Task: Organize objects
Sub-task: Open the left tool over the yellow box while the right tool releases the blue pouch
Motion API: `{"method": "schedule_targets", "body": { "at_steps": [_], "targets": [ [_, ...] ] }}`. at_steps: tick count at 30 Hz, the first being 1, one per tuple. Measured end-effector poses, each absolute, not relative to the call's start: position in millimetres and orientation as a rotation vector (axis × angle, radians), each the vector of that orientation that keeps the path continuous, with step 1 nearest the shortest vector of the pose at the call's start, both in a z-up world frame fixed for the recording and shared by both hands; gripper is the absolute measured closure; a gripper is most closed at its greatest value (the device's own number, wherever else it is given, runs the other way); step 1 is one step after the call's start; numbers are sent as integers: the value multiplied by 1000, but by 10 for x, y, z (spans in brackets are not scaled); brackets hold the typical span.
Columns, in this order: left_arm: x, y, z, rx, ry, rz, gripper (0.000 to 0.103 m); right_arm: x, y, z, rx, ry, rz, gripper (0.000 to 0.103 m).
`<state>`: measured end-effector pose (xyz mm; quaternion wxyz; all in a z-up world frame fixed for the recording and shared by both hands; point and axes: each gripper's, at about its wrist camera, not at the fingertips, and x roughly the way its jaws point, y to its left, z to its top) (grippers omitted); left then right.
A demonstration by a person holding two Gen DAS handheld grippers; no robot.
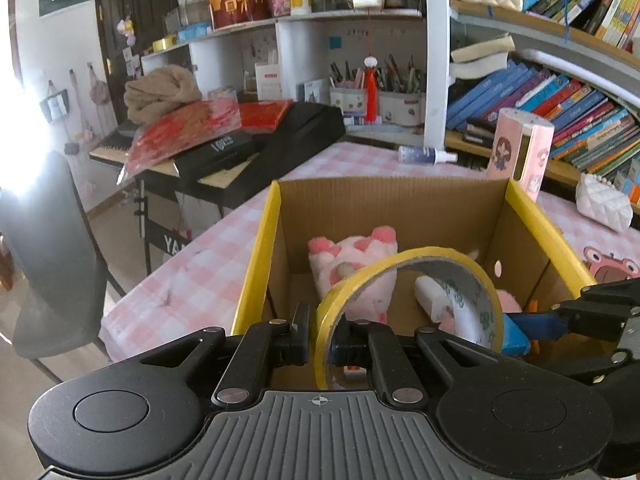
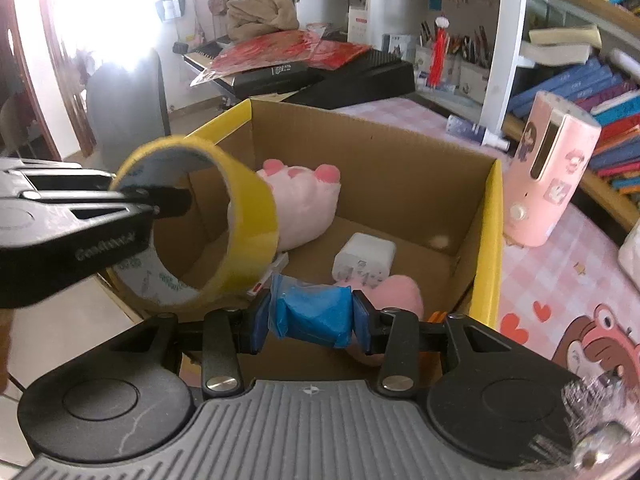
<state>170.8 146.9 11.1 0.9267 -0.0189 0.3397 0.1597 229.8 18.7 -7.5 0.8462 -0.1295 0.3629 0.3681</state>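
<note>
1. On my far left stands a grey chair (image 1: 52,264) beside the pink-and-white checked tablecloth (image 1: 192,276); behind it a black keyboard (image 1: 256,148) carries red paper sheets (image 1: 188,128) and a beige bundled cloth (image 1: 160,94).
2. My left gripper (image 1: 322,334) is clenched on the wall of a yellow tape roll (image 1: 404,276): one pad sits outside the ring, the other inside. I hold the roll upright on edge over the near left part of the open brown cardboard box with yellow-edged flaps (image 1: 384,204).
3. In the right wrist view the same roll (image 2: 244,224) hangs at the left, above the box's (image 2: 400,168) near left corner, with the left gripper (image 2: 168,202) reaching in from the frame's edge.
4. Inside the box, at the back left, lies a pink plush paw (image 2: 300,200). Right of it, on the floor of the box, rests a white square charger (image 2: 364,260), and just in front of that a pink soft toy (image 2: 404,296), partly hidden.
5. My right gripper (image 2: 312,316) is clenched on a blue crumpled plastic packet (image 2: 316,314), pads pressing both its ends, above the box's near edge.
6. Right of the box, on the tablecloth (image 2: 560,276), stands a pink cylindrical cartoon-printed container (image 2: 548,172), close to the box's right wall.
7. Farthest right, shelves hold rows of coloured books (image 1: 560,108).
</note>
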Motion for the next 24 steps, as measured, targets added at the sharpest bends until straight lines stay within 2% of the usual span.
{"method": "schedule_targets", "body": {
  "at_steps": [9, 12, 14, 18, 20, 21, 24],
  "targets": [
    [1704, 1503, 18, -55, 738, 346, 87, 2323, 164, -88, -241, 804, 785, 63],
    [1674, 1485, 33, -57, 732, 345, 80, 2311, 168, -80, -246, 805, 777, 62],
    [1643, 1468, 54, -51, 721, 343, 67, 2296, 168, -68, -254, 802, 768, 62],
    [1559, 1422, 96, -53, 699, 328, 52, 2235, 133, -9, -246, 787, 772, 53],
    [1492, 1405, 155, -54, 659, 325, 35, 2185, 117, 25, -250, 769, 766, 49],
    [1458, 1394, 188, -54, 641, 318, 34, 2160, 100, 43, -246, 764, 759, 42],
    [1377, 1356, 285, -45, 594, 314, 28, 2092, 40, 91, -233, 751, 739, 39]
  ]
}}
